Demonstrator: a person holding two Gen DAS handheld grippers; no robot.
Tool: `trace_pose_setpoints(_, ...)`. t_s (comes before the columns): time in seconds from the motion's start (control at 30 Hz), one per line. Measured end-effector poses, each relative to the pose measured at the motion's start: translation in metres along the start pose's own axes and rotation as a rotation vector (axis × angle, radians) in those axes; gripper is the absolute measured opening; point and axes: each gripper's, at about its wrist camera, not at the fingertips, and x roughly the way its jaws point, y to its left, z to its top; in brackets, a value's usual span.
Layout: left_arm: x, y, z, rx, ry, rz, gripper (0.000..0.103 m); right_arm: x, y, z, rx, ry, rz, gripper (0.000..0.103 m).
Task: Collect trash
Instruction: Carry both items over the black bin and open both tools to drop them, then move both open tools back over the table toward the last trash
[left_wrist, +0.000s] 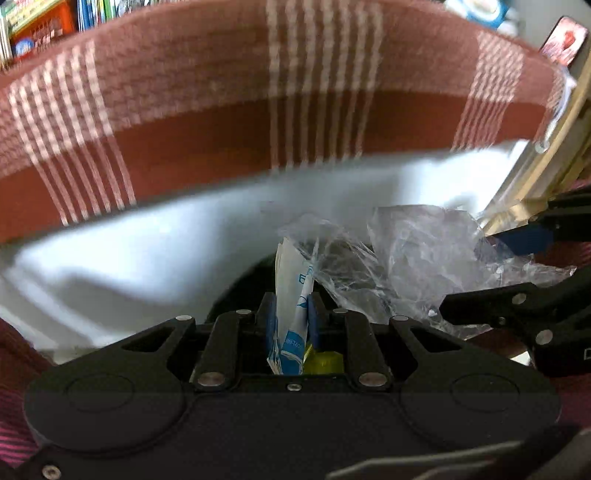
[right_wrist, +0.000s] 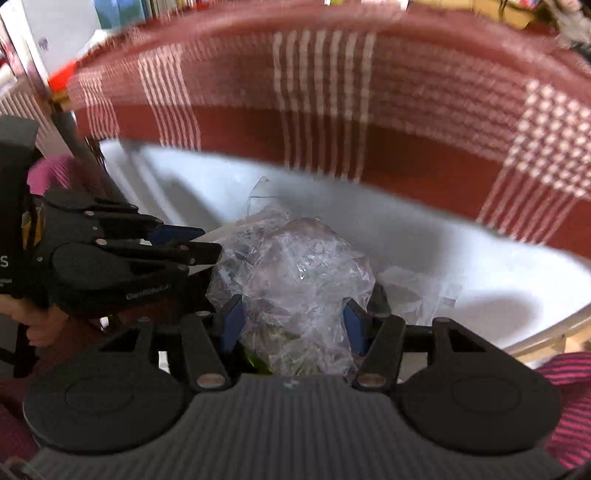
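My left gripper (left_wrist: 291, 299) is shut on a flat white and blue wrapper (left_wrist: 290, 295) that stands upright between its blue pads. Just right of it is a crumpled ball of clear plastic film (left_wrist: 413, 258), held by my right gripper (left_wrist: 491, 269), which comes in from the right edge. In the right wrist view my right gripper (right_wrist: 293, 314) is closed on that clear plastic (right_wrist: 295, 280), which bulges between the fingers. My left gripper (right_wrist: 208, 242) reaches in from the left beside it. Both hang over a white bin liner (right_wrist: 461, 258).
A red cloth with white checks (left_wrist: 229, 92) fills the background above the white liner (left_wrist: 129, 258). Pale wooden slats (left_wrist: 546, 155) stand at the right. A hand (right_wrist: 40, 325) holds the left gripper. Pink striped fabric (right_wrist: 569, 387) lies at the lower right.
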Motion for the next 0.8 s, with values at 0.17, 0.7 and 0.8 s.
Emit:
trace_pose_setpoints(0.17, 0.033, 0.006, -0.007, -0.033, 0.098, 0.016, 0.018, 0.039, -0.010, 0.005, 0.039, 0.114, 0.035, 0.061)
trace_pose_setpoints(0.7, 0.035, 0.017, 0.002, -0.043, 0.095, 0.028, 0.078, 0.065, -0.027, 0.012, 0.155, 0.135, 0.062, 0.092)
trace_pose_setpoints(0.8, 0.026, 0.019, 0.007, -0.034, 0.071, 0.034, 0.078, 0.059, -0.027, 0.015, 0.158, 0.113, 0.055, 0.092)
